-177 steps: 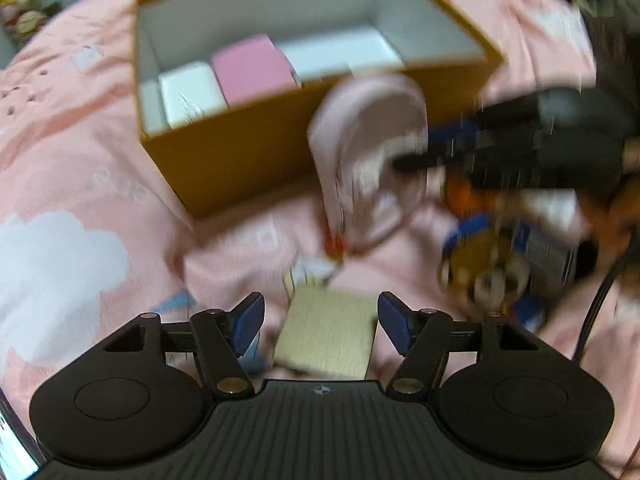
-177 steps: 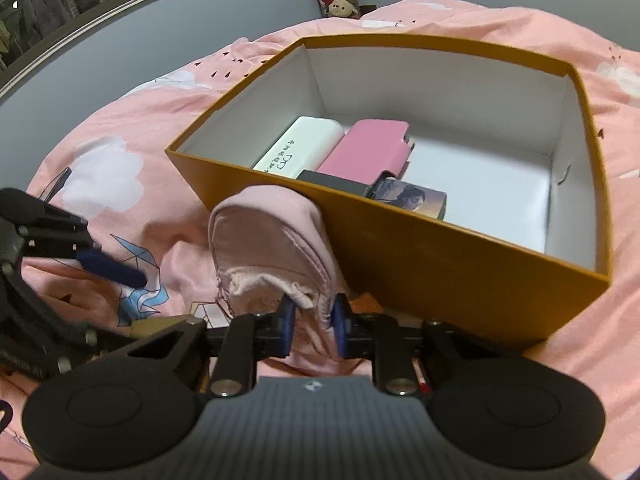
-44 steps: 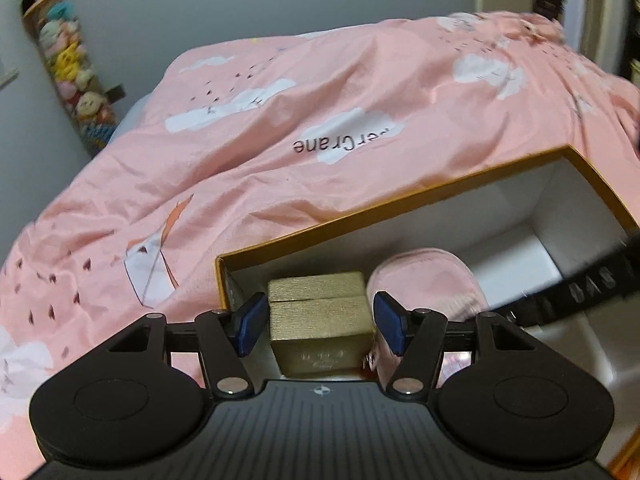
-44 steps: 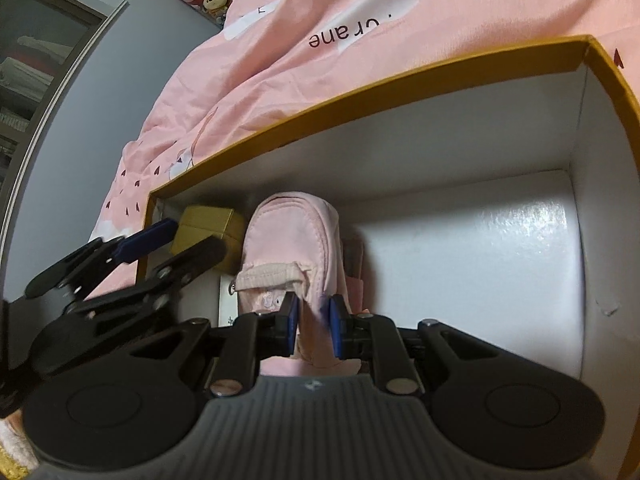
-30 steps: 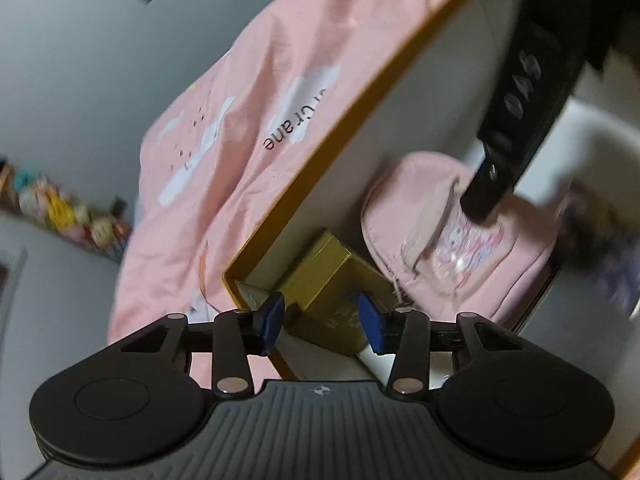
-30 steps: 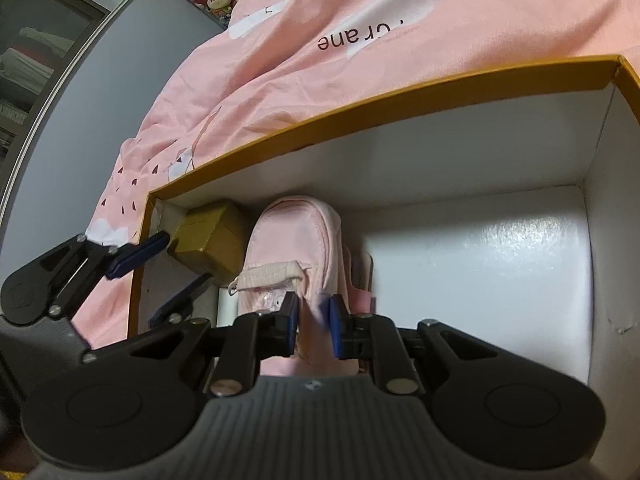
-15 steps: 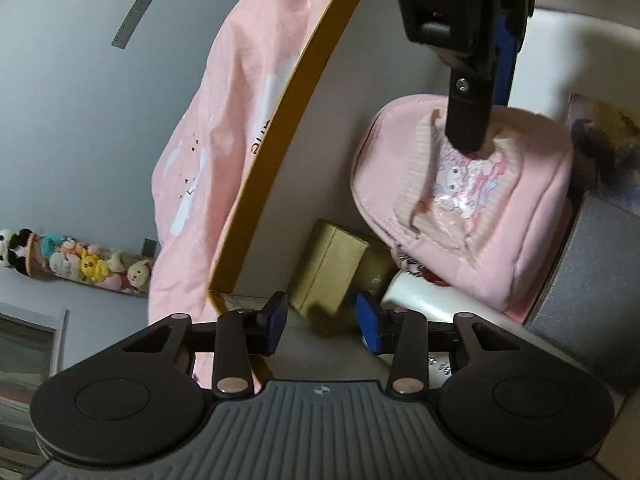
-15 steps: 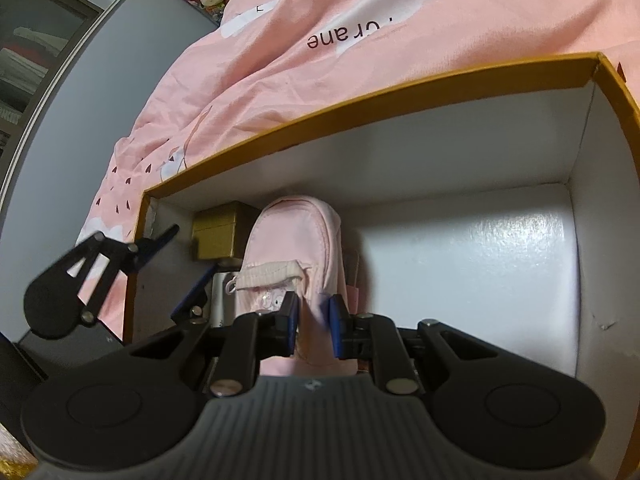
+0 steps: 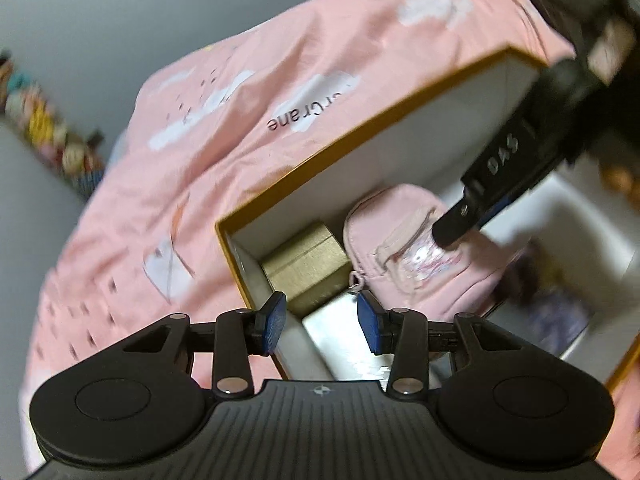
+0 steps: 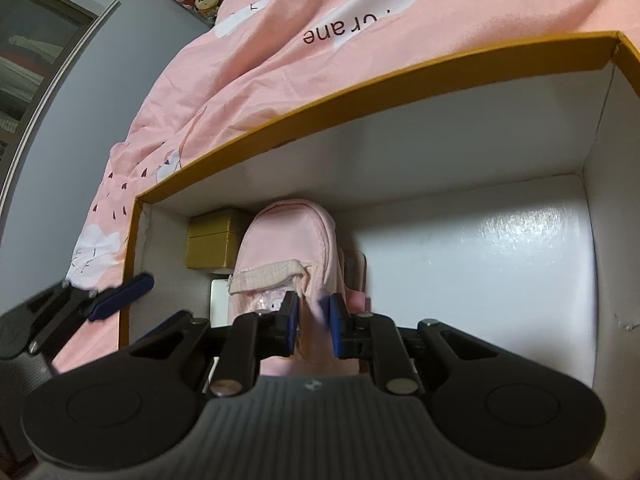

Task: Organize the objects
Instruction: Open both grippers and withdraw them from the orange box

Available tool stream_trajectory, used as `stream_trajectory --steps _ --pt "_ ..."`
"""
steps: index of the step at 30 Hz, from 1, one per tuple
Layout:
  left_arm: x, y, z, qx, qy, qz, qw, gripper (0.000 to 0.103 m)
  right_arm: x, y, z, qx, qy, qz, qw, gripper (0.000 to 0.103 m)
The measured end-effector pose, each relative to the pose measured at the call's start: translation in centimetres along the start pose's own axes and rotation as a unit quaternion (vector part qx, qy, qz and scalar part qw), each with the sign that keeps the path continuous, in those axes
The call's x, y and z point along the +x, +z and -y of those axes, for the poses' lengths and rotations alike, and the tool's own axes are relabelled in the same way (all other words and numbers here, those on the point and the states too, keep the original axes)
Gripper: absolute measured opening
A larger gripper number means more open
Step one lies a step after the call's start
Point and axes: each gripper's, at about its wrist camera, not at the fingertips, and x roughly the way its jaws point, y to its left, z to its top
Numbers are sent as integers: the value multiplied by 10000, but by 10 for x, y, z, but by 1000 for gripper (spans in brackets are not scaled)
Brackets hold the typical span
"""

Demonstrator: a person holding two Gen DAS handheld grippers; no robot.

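Right fingers [image 10: 289,322] pinch pink pouch [image 10: 288,240] in box [image 10: 360,84]; left gripper [image 9: 322,322] empty.

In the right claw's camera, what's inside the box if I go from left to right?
Gold box → pink pouch, pinched by the right claw → bare white floor of the big cardboard box.

The pink bedsheet [image 10: 360,60] reads "rCrane" upside down (first letters hidden in a fold).
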Motion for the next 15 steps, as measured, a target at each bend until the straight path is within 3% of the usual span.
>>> stream_trajectory --steps 4,9,15 --pt "-17 -1 -5 -640 -150 174 9977 49 -1 -1 0 55 -33 -32 10000 19" --pt "-44 -5 5 -1214 -80 345 9920 49 -3 -4 -4 -10 -45 -74 10000 22" --pt "-62 -11 1 -1909 -171 620 9795 55 -8 -9 -14 -536 -302 162 9980 41"
